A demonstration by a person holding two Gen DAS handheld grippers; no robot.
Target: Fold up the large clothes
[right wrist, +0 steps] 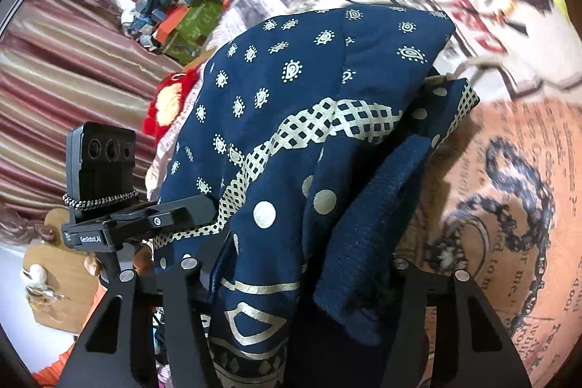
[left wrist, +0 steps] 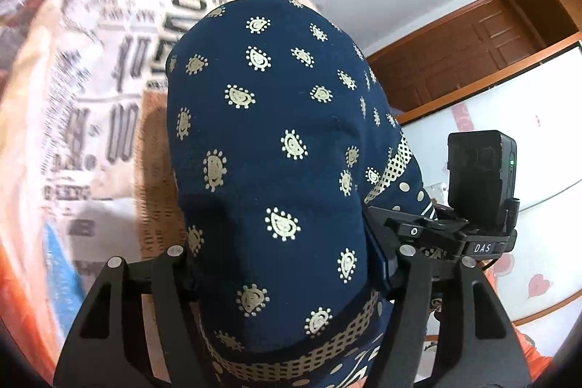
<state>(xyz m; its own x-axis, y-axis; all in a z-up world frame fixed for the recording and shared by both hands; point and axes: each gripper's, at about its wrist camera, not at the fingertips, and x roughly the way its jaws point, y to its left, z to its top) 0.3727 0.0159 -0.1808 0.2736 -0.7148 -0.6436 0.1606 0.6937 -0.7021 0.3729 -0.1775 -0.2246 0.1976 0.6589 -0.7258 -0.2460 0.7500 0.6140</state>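
Your navy garment soft matt woven cloth with pale print, gripper arms matt black plastic (shiny metal pins), glossy brown wood door, printed fabric bedsheet

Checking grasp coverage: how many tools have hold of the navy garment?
2. The left tool and the right tool each have the navy garment bunched between the fingers. Fingertips are hidden under fabric.

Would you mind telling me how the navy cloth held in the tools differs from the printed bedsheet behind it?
The navy cloth is dark blue with small cream teardrop motifs and a checked band; the bedsheet is pale peach and white with newspaper-style lettering and pictures. The cloth is bunched and draped over the left tool and right tool; the bedsheet lies spread out behind. Both are patterned fabric.
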